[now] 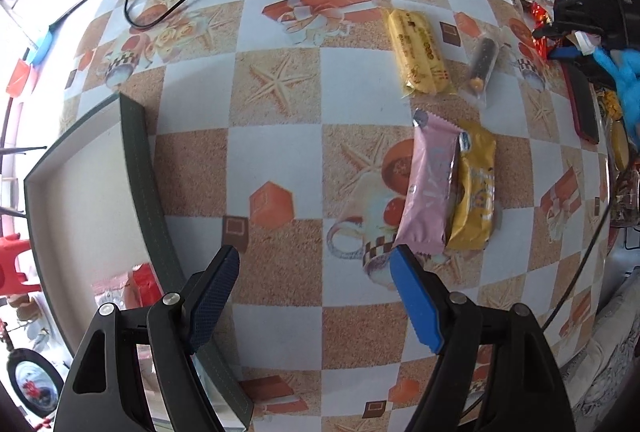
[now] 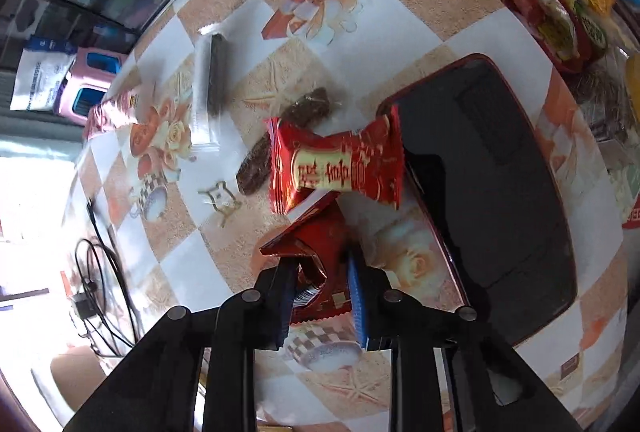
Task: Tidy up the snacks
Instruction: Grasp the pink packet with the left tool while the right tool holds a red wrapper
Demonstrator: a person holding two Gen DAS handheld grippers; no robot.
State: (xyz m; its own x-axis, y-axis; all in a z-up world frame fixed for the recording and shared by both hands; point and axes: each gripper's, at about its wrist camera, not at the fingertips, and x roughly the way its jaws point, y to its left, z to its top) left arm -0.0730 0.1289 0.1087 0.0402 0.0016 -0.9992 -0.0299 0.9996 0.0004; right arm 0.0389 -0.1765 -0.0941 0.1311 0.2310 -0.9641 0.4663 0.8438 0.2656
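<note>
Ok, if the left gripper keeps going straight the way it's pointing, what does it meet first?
Probably bare tablecloth first. The open left gripper aims between the box and the pink snack packet; depth is unclear.

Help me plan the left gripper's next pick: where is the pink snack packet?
In the left wrist view, the pink snack packet lies on the table right of centre, just beyond the left gripper, its right edge overlapping a yellow packet.
</note>
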